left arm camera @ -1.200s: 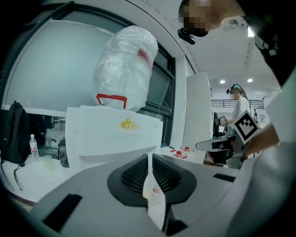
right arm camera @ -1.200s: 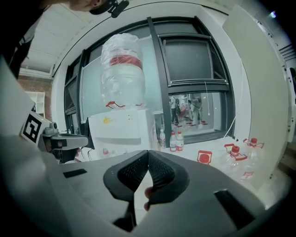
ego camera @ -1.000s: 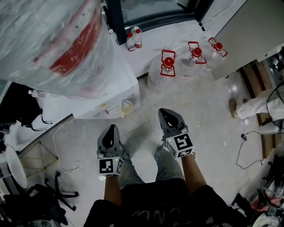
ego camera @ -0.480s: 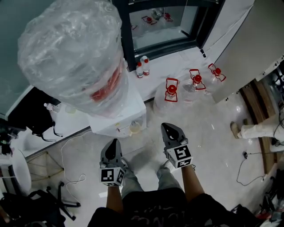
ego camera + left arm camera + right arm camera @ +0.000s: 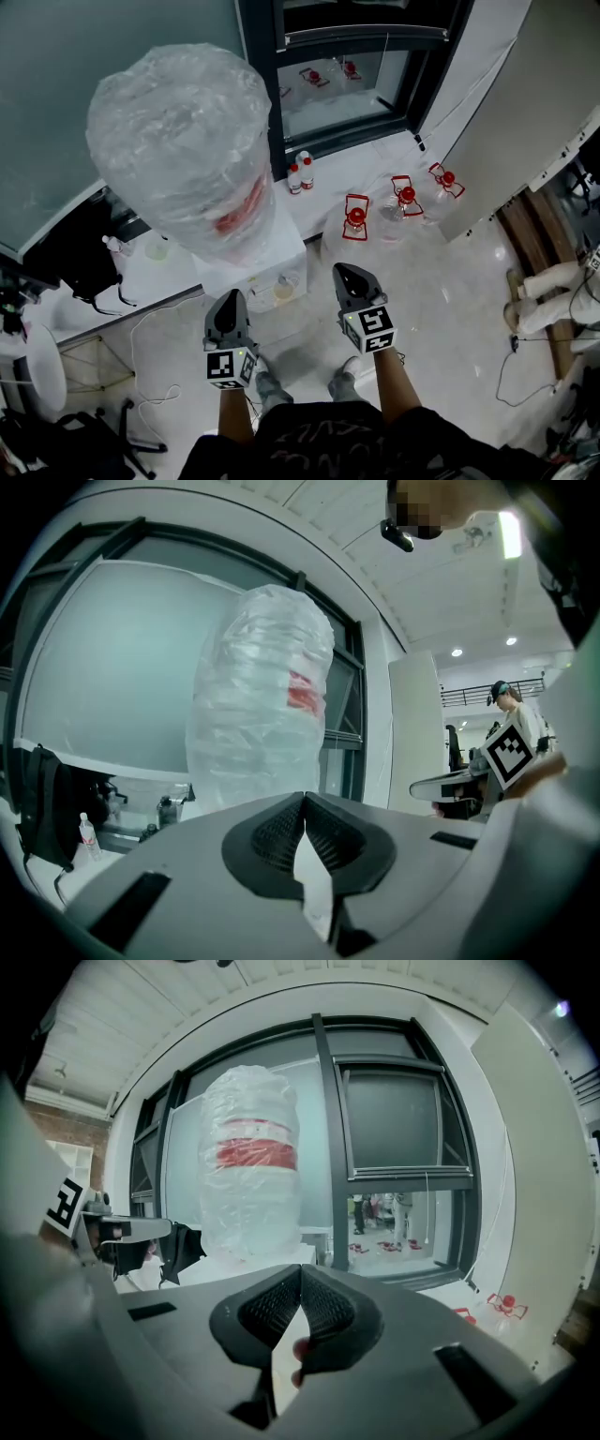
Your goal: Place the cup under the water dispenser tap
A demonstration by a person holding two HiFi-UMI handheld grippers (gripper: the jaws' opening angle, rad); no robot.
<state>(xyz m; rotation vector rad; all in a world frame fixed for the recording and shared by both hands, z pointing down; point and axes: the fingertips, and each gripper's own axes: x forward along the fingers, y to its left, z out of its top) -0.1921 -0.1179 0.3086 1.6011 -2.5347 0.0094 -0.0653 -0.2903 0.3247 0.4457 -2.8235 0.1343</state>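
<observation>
Head view: the cup (image 5: 283, 288) sits in the front of the water dispenser (image 5: 239, 278), below the plastic-wrapped bottle (image 5: 183, 141). It lies at 3 o'clock of the left tool (image 5: 231, 298) and 9 o'clock of the right tool (image 5: 345, 272), touching neither.
Left gripper view: jaws closed, nothing held.
Right gripper view: jaws closed tip to tip, nothing gripped.

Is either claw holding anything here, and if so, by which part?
Nothing is held. The left claw and the right claw are both shut and empty; the cup is in neither.
</observation>
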